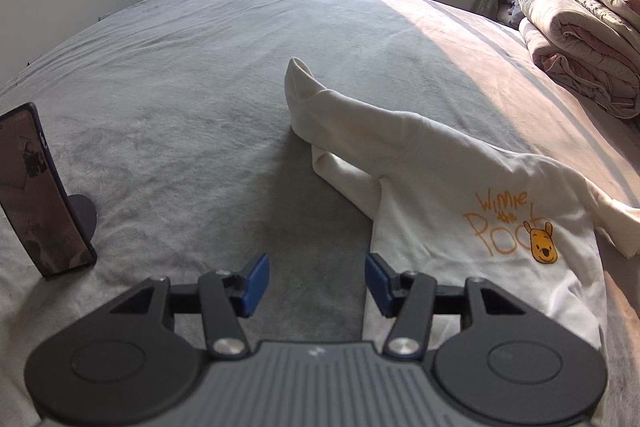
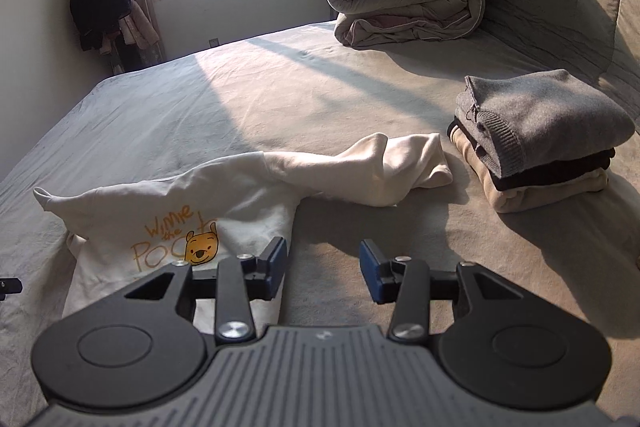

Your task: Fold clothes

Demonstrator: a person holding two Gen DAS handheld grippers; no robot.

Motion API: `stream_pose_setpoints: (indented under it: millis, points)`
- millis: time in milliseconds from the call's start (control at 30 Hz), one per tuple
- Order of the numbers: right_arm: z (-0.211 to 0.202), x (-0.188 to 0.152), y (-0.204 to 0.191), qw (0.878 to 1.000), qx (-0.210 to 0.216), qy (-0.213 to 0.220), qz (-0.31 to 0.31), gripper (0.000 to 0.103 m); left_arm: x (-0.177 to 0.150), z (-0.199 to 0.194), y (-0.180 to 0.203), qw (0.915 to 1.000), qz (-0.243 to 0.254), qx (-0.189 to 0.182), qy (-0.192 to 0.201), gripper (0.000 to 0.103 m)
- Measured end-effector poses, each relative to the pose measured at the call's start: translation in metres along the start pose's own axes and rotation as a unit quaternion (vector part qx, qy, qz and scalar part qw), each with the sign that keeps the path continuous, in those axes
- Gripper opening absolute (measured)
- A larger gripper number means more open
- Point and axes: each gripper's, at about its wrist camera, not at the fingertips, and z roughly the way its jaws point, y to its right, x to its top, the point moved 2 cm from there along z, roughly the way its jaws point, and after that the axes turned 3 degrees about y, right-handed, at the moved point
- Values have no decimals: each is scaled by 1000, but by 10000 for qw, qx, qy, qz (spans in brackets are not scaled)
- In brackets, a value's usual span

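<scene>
Garment: a cream-white long-sleeved cotton top with an orange bear print (image 1: pixel 460 211) lies on the grey bedsheet (image 1: pixel 180 87), body crumpled, not yet folded.
Sleeves: one sleeve (image 2: pixel 360 167) stretches out toward the stack of folded grey, dark and beige knitwear (image 2: pixel 540 143); the other sleeve (image 1: pixel 320 95) reaches toward the middle of the bed.
Left gripper (image 1: pixel 316 285): jaws parted to a middling gap, nothing between the blue pads; it hovers at the top's near edge.
Right gripper (image 2: pixel 324 271): jaws likewise half apart and empty, over bare sheet just beside the top's hem.
Handling: likely light, soft and limp; it should drape and bunch rather than hold shape, and slide easily over the sheet.
Where to grip: probably pinch a shoulder seam or the sleeve cuffs, one layer edge per gripper.
Nearby: an upright black phone on a stand (image 1: pixel 36 191) stands well apart.
</scene>
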Motion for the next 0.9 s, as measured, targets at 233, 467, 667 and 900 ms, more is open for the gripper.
stream_pose_setpoints:
  millis: [233, 467, 667, 900]
  points:
    - [-13, -45, -4, 9980, 332, -486, 233, 45, -58, -11, -18, 9965, -282, -620, -482, 54]
    - [-14, -97, 2, 9840, 1122, -1097, 848, 45, -117, -12, -44, 9817, -782, -1604, -669, 52]
    - [-13, -122, 12, 9526, 1935, -1599, 1720, 46, -129, -15, -61, 9583, -1231, -2457, -783, 50]
    - [1, -136, 22, 9095, 2427, -1939, 2761, 45, -144, -2, -66, 9222, -1910, -3136, -1212, 40]
